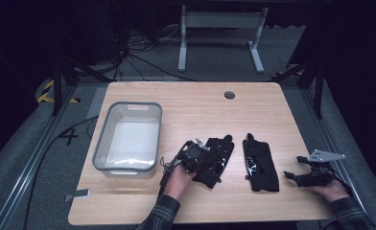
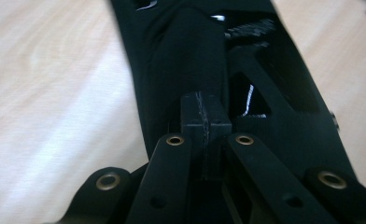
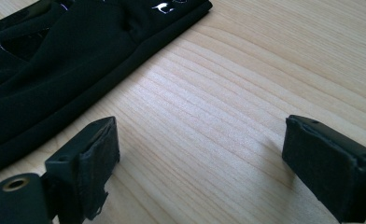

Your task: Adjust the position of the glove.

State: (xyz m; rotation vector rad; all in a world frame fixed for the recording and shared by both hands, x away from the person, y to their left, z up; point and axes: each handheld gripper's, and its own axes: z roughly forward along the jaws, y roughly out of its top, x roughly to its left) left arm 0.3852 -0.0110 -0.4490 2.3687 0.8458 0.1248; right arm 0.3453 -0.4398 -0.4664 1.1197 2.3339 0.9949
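Two black gloves lie on the wooden table (image 1: 186,108). My left gripper (image 1: 206,157) rests over the left glove (image 1: 222,158); its jaws (image 2: 205,119) are pressed together and a raised fold of that glove's fabric (image 2: 186,51) runs up from their tips. The right glove (image 1: 260,165) lies flat beside it. My right gripper (image 1: 293,166) sits low at the table's right side, a short way from that glove, pointing toward it. It stands open (image 3: 200,154) over bare wood, and the right glove's edge (image 3: 55,60) lies beyond its left fingertip.
A grey plastic bin (image 1: 110,125) with a pale inside stands at the table's left. A round cable hole (image 1: 229,95) is near the far edge. Cables and a white table frame (image 1: 219,28) are on the floor beyond.
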